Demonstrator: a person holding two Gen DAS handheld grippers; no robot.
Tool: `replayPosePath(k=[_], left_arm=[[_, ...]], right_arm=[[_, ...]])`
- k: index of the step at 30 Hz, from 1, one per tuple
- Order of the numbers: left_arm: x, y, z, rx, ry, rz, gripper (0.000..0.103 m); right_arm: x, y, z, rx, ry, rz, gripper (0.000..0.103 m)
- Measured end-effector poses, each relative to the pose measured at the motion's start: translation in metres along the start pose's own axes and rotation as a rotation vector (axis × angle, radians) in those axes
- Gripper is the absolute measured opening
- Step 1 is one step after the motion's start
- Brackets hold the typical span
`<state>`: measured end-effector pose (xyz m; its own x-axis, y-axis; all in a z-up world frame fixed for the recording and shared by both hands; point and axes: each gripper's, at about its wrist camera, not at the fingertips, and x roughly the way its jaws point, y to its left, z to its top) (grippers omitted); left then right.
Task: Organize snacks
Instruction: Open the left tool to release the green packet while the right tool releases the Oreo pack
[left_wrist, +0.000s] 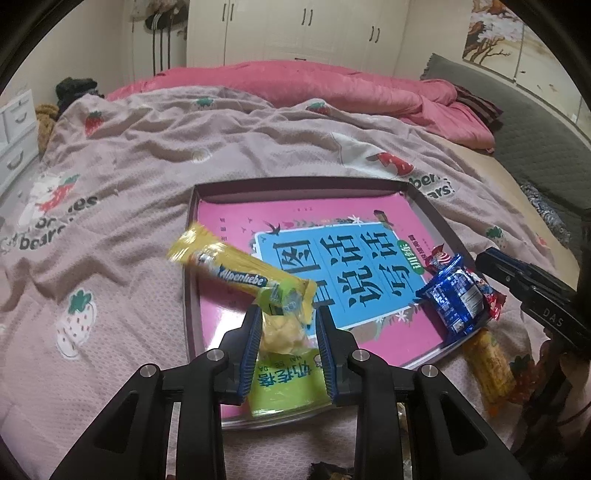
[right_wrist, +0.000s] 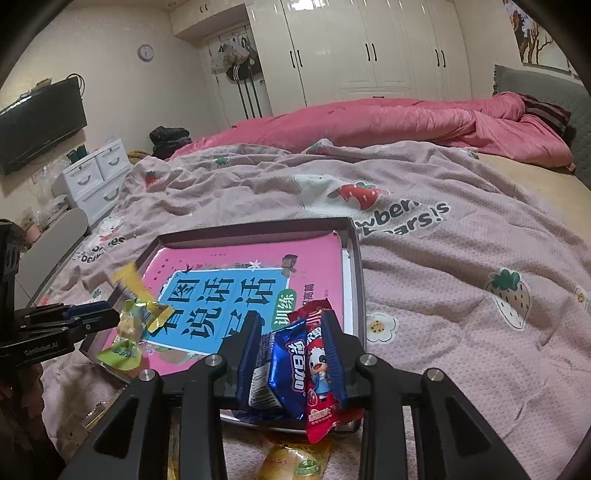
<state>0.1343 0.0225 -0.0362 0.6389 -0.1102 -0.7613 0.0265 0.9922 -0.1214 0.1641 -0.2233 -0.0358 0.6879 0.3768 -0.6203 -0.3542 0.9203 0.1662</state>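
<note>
My left gripper (left_wrist: 286, 314) is shut on one end of a yellow Alpenliebe candy stick (left_wrist: 229, 266) and on a green-and-yellow packet (left_wrist: 284, 376) that hangs below it, over the near left part of a dark-rimmed tray (left_wrist: 295, 182). The right wrist view shows the same left gripper (right_wrist: 110, 317) at the tray's (right_wrist: 255, 227) left side. A blue Oreo packet (right_wrist: 288, 362) and a red cartoon packet (right_wrist: 321, 384) lie on the tray's near right corner. They are between the fingers of my right gripper (right_wrist: 291, 319), which stands open around them.
A pink book (left_wrist: 229, 218) covers the tray's floor. An orange-yellow packet (left_wrist: 487, 362) lies on the strawberry bedspread (left_wrist: 129, 166) just off the tray's near corner. A pink quilt (left_wrist: 295, 85) is bunched at the far side; white drawers (right_wrist: 92, 177) stand left of the bed.
</note>
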Motion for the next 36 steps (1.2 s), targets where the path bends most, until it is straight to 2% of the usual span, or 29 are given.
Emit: replayPosePath(k=[16,23,27,36], left_arm=[[-0.026,-0.001,0.007,0.010,-0.069,0.021,0.043],[-0.040,-0.003,0.008,0.016,-0.094,0.031,0.044],[-0.047,-0.004,0.007,0.016,-0.104,0.032,0.049],[-0.065,-0.006,0.003,0.021,-0.125,0.029,0.051]], right_arm=[[-0.015,0.012,0.000,-0.065,-0.041,-0.016,0.038],[-0.023,0.016,-0.002,-0.085,-0.040,-0.019,0.039],[-0.030,0.018,-0.003,-0.088,-0.048,-0.017,0.039],[-0.050,0.024,-0.005,-0.094,-0.074,-0.006,0.044]])
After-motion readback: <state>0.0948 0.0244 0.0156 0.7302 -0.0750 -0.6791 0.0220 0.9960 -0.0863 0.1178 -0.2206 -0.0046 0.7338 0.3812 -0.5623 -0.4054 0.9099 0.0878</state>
